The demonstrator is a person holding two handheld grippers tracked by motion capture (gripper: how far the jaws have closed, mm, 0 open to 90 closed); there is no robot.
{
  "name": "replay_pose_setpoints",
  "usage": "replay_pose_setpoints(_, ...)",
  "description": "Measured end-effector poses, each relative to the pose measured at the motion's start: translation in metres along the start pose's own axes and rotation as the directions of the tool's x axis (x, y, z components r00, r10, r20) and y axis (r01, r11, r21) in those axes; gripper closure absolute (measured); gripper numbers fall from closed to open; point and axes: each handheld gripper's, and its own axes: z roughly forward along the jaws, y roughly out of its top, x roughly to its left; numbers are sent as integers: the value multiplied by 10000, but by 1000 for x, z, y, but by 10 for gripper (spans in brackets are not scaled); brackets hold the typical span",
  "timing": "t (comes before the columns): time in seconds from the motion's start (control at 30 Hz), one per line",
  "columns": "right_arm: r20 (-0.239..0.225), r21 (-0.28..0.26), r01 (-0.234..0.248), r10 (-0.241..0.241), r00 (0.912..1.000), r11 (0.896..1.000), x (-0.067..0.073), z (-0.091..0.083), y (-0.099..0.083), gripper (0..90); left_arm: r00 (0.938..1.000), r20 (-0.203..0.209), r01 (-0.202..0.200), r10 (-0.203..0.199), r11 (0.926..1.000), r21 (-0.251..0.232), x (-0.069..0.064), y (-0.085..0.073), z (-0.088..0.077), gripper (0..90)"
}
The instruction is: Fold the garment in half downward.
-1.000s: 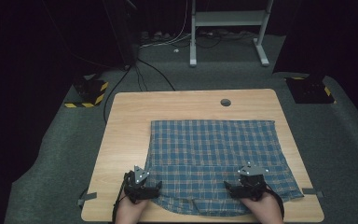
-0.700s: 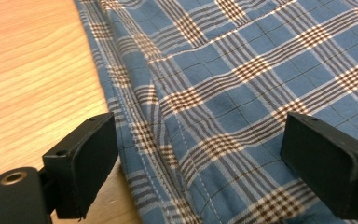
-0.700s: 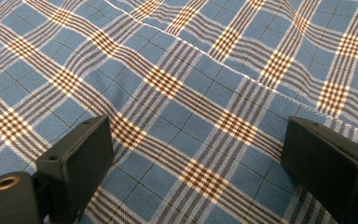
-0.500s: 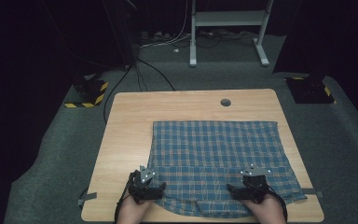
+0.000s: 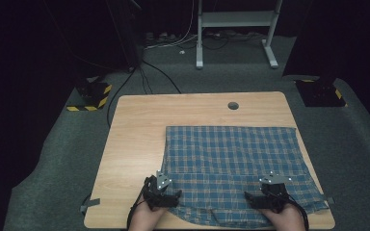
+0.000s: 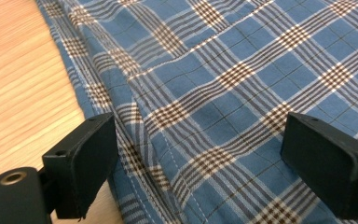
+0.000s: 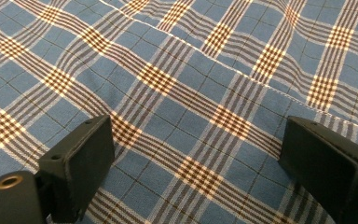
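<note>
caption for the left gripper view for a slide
Open left gripper poised over the edge of a blue plaid cloth on a wooden table.

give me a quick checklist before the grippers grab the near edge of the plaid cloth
1. Left gripper open: ok, its jaws stand wide apart over the cloth's left hem.
2. Right gripper open: ok, jaws wide, with no fabric pinched.
3. Blue plaid cloth lying flat: not ok, ridges and a raised fold run across it in both gripper views.
4. Cloth fully on the wooden table: not ok, the near edge and right corner hang over the rim.
5. Fabric between the left jaws: ok, the hem lies between them.
6. Both grippers at matching spots on the near edge: cannot tell, the hands hide the hem.
</note>
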Motion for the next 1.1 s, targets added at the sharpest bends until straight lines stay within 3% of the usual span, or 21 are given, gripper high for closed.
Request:
replay_pose_setpoints(0.2,124,40,-116,116,9999,9999,-9,-7,-6,91,9991,149,-389,389,9992,-16,-13,4,3,111)
replay_pose_setpoints(0.33,243,71,-221,220,9995,9997,-14,-10,-9,91,9981,544,-293,294,9996,-35,-17,4,5,112)
replay_pose_setpoints(0.53,605,230,-478,463,9971,9986,-22,-13,-13,107,9976,627,-291,297,9995,-107,-21,5,7,111)
replay_pose_setpoints(0.8,459,175,-477,468,9978,9987,-25,-16,-13,94,9969,715,-324,332,9994,-131,-21,7,11,75)
replay_pose_setpoints(0.9,560,-178,-366,375,9977,9992,-26,-21,-11,67,9958,888,-224,235,9997,-139,-17,7,11,39)
replay_pose_setpoints(1.03,686,-943,-165,230,9974,9954,-24,-28,-5,40,9943,1050,-144,204,9982,-578,-12,5,4,17)
replay_pose_setpoints(1.1,635,-1264,-39,120,9979,9920,-22,-30,-1,25,9933,1147,185,-106,9975,-679,-8,4,0,8)
